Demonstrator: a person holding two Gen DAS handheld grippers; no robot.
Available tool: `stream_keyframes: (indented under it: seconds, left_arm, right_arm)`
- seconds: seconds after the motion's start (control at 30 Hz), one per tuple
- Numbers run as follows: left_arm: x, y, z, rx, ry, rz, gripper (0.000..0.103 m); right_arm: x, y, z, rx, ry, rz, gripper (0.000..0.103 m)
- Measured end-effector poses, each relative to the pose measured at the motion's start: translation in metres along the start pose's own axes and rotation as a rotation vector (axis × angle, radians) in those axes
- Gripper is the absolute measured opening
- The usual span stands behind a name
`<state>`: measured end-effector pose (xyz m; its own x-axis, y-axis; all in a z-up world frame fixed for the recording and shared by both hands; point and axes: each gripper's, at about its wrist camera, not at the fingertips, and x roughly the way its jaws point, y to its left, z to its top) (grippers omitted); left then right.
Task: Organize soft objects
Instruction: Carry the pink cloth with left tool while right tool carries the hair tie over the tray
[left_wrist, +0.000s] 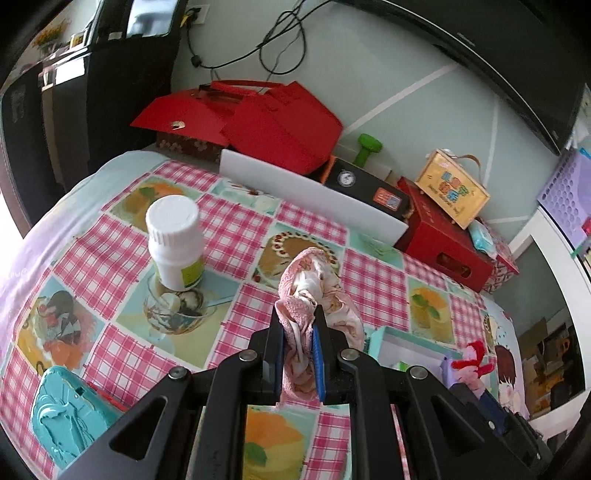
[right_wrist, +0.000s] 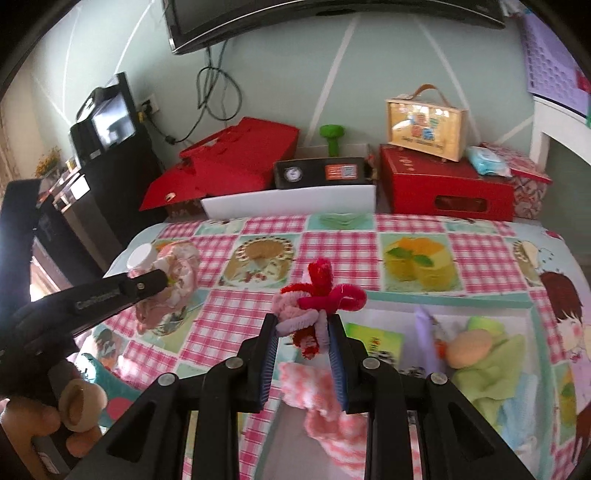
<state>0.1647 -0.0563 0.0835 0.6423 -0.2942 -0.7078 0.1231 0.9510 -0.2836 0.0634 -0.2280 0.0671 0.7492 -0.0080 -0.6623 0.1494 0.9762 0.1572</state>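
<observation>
My left gripper (left_wrist: 298, 317) is shut on a pink floral cloth (left_wrist: 314, 288) and holds it above the checked tablecloth (left_wrist: 110, 243). In the right wrist view the same gripper (right_wrist: 162, 280) and cloth (right_wrist: 177, 273) show at the left. My right gripper (right_wrist: 303, 319) is shut on a bundle of red, pink and lilac fuzzy pipe-cleaner pieces (right_wrist: 317, 295), held over a teal-rimmed box (right_wrist: 480, 306). The box holds a pink-and-white knitted cloth (right_wrist: 321, 398), a green cloth with a beige puff (right_wrist: 476, 347) and a lilac piece (right_wrist: 424, 325). The bundle shows in the left wrist view (left_wrist: 474, 360).
A white pill bottle (left_wrist: 175, 243) stands on the table left of the left gripper. A teal embossed object (left_wrist: 66, 410) lies at the near left. Red boxes (right_wrist: 443, 184), a black gauge box (right_wrist: 321, 171), a white board (right_wrist: 291, 201) and a wooden case (right_wrist: 424, 125) line the far edge.
</observation>
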Motion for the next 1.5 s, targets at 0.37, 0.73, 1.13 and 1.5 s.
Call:
stream_keyframes:
  seconds: [0.37,0.73,1.13,1.5]
  left_arm:
    - [-0.016,-0.043,-0.019,0.118,0.006,-0.066,0.013]
    - [-0.029,-0.088,-0.051,0.259,0.035,-0.135,0.014]
    - [-0.024,-0.124,-0.095,0.368,0.124,-0.180,0.014]
    - [-0.007,-0.111,-0.122,0.344,0.221,-0.158,0.014]
  right_arm:
    - [-0.029,-0.060,-0.015,0.116,0.000,-0.101,0.029]
    - [-0.061,-0.121,-0.039,0.248,0.007,-0.188,0.029]
    - [-0.069,-0.132,-0.066,0.265,0.065,-0.213,0.029]
    - [-0.048,-0.109,-0.087,0.199,0.155,-0.175,0.029]
